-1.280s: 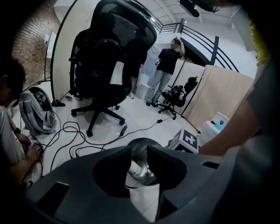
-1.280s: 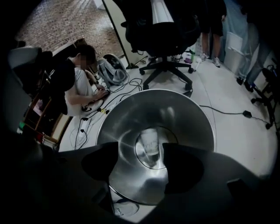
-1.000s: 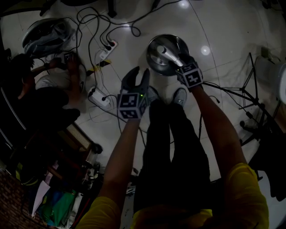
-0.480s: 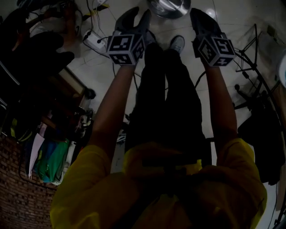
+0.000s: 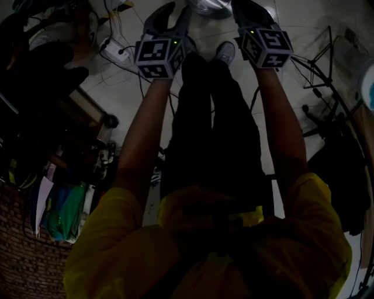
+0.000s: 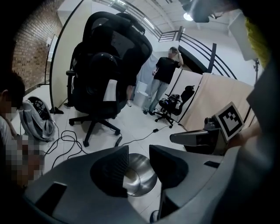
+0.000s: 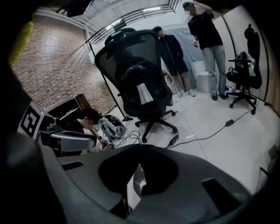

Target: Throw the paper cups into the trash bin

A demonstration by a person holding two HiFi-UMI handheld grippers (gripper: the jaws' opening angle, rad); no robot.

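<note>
The round steel trash bin stands on the white floor just beyond the person's shoes, cut off by the top edge of the head view. No paper cup shows in any view. My left gripper reaches toward the bin's left side, open, and the left gripper view shows the bin through the empty gap at the left gripper. My right gripper hangs by the bin's right side. In the right gripper view the right gripper is shut and empty, with a sliver of the bin behind it.
A black office chair stands beyond the bin, with cables and a power strip on the floor at the left. A person sits on the floor at the left. Two people stand at the back. A tripod stand is at the right.
The head view has tipped down, so both grippers and the bin now sit at its top edge. The right gripper drew back from over the bin and its jaws closed.
</note>
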